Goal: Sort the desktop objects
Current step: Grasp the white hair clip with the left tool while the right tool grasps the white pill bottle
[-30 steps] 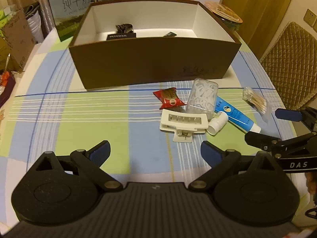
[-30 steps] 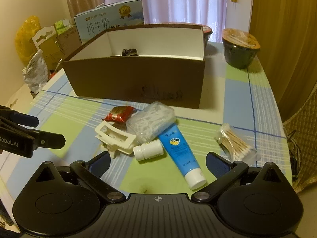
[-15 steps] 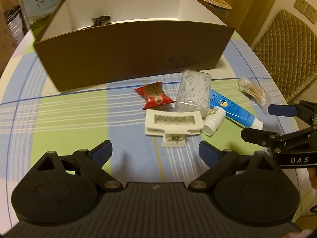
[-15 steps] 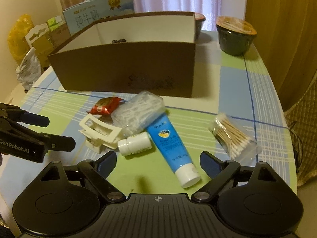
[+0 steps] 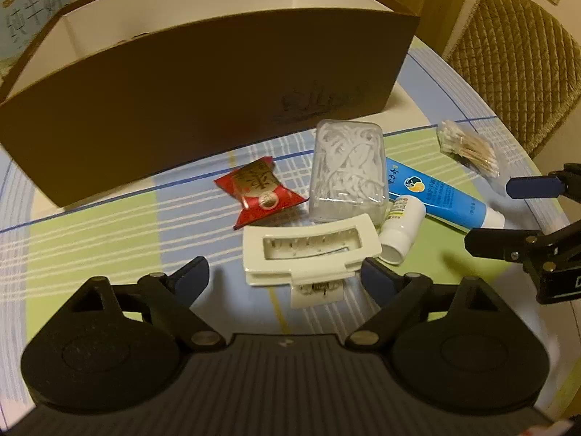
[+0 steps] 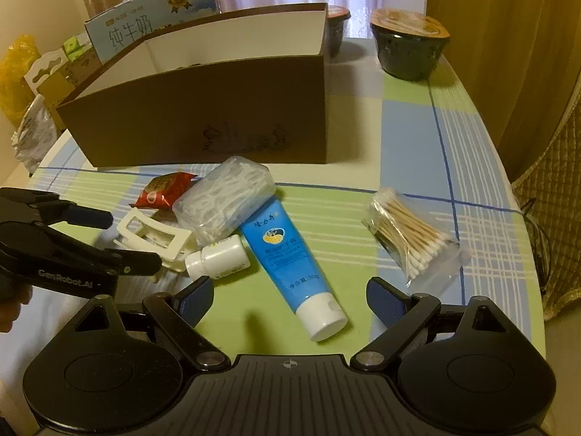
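The left tongs (image 5: 285,276) are straddling the white hair claw clip (image 5: 310,252) at the lower centre of the left wrist view. Their jaws are closing, with the clip's spring end between them, though the blue pads are not yet pressing on it. The placing looks deliberate: the clip is the nearest piece of the pile, so taking it first would avoid disturbing the rest.

The right tongs (image 6: 290,299) are released and gripping nothing. They are hovering at the bottom of the right wrist view with the white cap of the blue tube (image 6: 290,265) lying between their fingers, probably lined up for that pick.

The loose things are crowding together on the checked counter (image 6: 417,138) at mid-frame. A red snack packet (image 5: 259,190) is lying left of a clear box of floss picks (image 5: 348,172), and a small white bottle (image 5: 401,229) is touching the clip and the tube. A bag of cotton swabs (image 6: 410,232) is sitting apart to the right.

The brown open box (image 5: 203,109) is filling the upper half of both views, presumably the sorting target. Its near wall is hiding the floor, so its contents cannot be told here.
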Available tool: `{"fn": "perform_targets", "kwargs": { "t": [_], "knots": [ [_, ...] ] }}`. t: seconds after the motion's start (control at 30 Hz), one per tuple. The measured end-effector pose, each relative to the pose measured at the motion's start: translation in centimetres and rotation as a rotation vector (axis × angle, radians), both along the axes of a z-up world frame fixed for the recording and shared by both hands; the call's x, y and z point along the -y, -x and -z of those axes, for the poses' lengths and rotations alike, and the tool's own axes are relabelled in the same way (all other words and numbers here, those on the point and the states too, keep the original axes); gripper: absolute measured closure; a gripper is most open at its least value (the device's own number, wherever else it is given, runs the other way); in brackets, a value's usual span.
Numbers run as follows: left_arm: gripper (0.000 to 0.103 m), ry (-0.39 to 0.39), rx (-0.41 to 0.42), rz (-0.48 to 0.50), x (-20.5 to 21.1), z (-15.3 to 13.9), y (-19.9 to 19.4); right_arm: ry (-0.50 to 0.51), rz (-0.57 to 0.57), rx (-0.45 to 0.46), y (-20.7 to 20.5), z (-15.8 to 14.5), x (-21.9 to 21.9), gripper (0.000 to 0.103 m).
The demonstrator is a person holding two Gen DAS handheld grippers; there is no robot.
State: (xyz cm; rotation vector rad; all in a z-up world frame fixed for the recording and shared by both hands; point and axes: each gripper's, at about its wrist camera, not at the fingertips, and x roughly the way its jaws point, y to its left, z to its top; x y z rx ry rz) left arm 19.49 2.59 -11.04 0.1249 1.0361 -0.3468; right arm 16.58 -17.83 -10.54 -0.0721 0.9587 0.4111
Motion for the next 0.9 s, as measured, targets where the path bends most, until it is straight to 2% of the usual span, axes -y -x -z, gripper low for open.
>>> {"fn": "perform_targets", "kwargs": {
  "t": [0.07,0.23,0.27,0.5,0.8,0.9],
  "knots": [
    [0.016,0.0,-0.003,0.025,0.1,0.4,-0.2,-0.001,0.003,-0.003,-0.1,0.1,0.0,0.014],
    [0.039,0.013,0.021,0.1,0.3,0.7,0.0,0.002,0.0,-0.004,-0.2,0.0,-0.2,0.014],
    [0.04,0.014,0.023,0.102,0.2,0.7,0.0,0.001,-0.003,-0.003,-0.2,0.0,-0.3,0.014],
    [0.041,0.009,0.032,0.06,-2.0,0.8,0.6,-0.005,-0.059,0.015,-0.1,-0.1,-1.6,0.014],
    [0.041,0.009,0.005,-0.101,-6.6,0.7,1.7,0.009,-0.19,0.046,0.0,0.5,-4.6,0.014],
    [0.041,0.004,0.002,-0.141,-7.6,0.6,2.0,0.027,-0.254,0.078,0.1,1.0,-5.6,0.027]
  ]
}}
